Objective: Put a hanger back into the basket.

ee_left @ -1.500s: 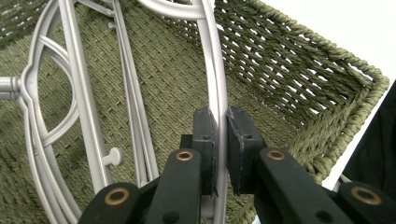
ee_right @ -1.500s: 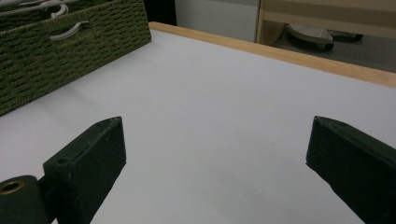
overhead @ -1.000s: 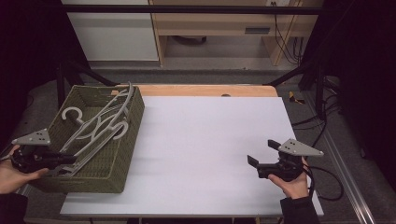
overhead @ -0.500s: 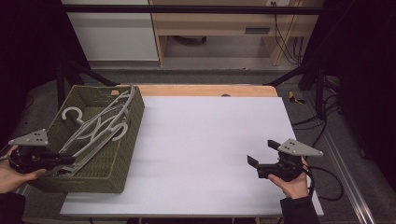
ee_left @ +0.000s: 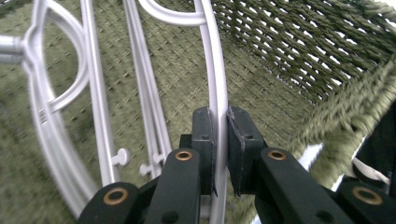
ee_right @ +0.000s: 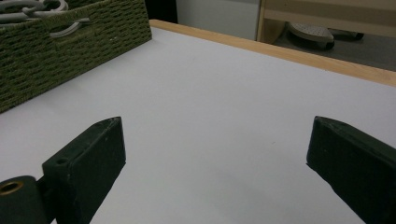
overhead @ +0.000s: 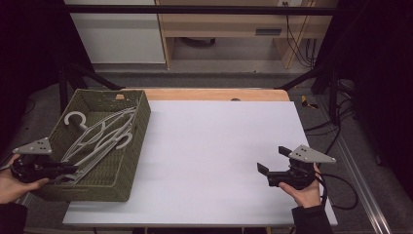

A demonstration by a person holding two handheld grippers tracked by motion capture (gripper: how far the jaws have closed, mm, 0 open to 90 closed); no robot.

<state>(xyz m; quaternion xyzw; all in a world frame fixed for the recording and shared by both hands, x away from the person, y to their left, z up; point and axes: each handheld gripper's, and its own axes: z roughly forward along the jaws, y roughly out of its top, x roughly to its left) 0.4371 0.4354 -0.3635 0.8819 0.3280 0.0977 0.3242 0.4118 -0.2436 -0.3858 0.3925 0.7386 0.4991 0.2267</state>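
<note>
A green woven basket (overhead: 139, 126) stands on the left of the white table (overhead: 219, 146) and holds several pale grey plastic hangers (overhead: 97, 134). My left gripper (overhead: 68, 169) reaches in over the basket's near left corner. In the left gripper view it (ee_left: 219, 126) is shut on one thin hanger bar (ee_left: 215, 70), which runs straight up between the pads. My right gripper (overhead: 271, 160) rests low over the table's front right, held in a hand. It (ee_right: 215, 140) is wide open with only bare table between its jaws.
Basket wall (ee_left: 303, 51) rises close to the right of my left gripper. Other hanger bars (ee_left: 93, 93) lie to its left. A wooden strip (overhead: 219, 94) edges the table's far side. A cable (overhead: 341, 190) trails from my right gripper.
</note>
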